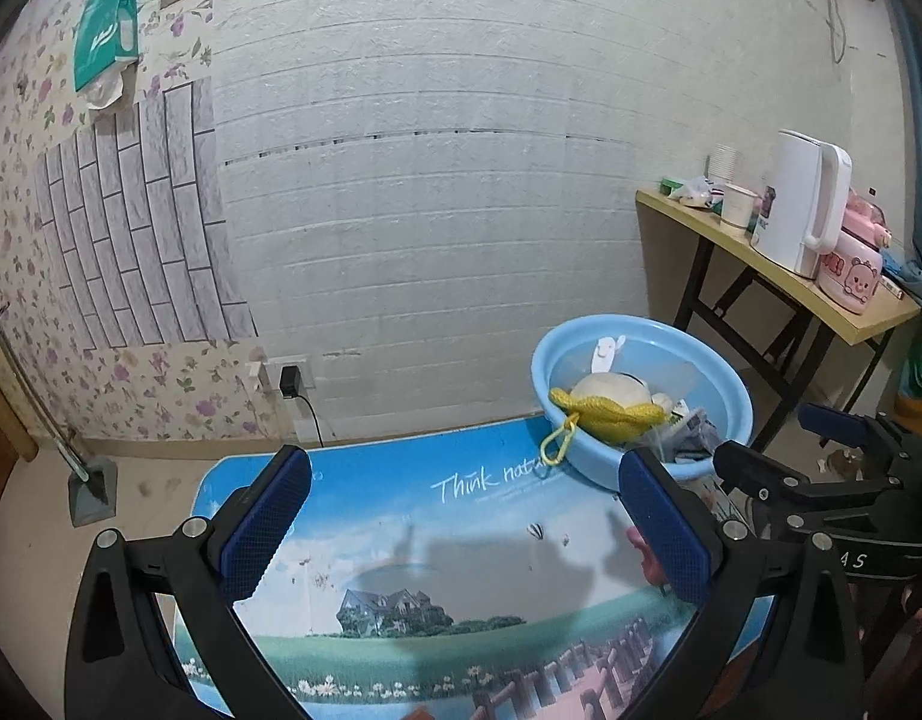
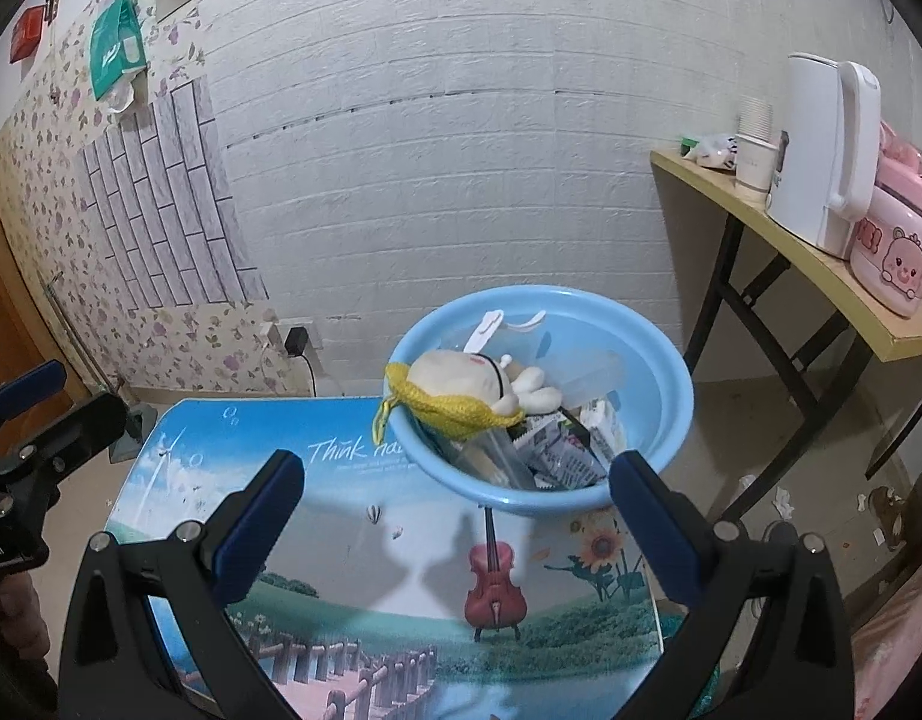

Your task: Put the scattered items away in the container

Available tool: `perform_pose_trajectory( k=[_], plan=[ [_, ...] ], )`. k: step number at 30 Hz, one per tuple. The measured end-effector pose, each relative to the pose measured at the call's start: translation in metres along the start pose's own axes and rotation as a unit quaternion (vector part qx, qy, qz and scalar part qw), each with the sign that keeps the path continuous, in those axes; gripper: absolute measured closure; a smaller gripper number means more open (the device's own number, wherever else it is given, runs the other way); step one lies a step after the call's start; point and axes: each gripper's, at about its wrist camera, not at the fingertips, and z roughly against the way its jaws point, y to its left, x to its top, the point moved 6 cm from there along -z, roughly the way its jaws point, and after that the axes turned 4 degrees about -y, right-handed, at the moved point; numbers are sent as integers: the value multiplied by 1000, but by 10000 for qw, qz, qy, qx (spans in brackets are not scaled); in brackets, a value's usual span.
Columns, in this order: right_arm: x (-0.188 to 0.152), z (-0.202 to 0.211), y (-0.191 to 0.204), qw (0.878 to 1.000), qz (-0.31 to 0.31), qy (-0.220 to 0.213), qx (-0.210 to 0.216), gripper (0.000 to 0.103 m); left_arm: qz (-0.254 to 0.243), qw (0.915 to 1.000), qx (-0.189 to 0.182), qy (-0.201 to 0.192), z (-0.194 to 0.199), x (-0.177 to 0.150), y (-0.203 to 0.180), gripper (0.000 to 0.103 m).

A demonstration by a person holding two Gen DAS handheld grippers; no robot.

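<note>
A light blue basin stands at the far right corner of the picture-printed table. In it lie a cream plush toy with a yellow knitted piece hanging over the rim, and several packets. My left gripper is open and empty above the table, left of the basin. My right gripper is open and empty just in front of the basin. The right gripper also shows at the right edge of the left wrist view.
A wooden side table at the right holds a white kettle, paper cups and a pink pot. A white brick wall is behind. A plugged charger sits low on the wall.
</note>
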Motion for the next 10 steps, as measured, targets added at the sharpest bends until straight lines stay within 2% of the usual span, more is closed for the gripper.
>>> perform_pose_trajectory(
  k=[10],
  plan=[
    [-25, 18, 7, 9999, 80, 45, 74, 0, -26, 9999, 97, -39, 24, -26, -2, 0]
  ],
)
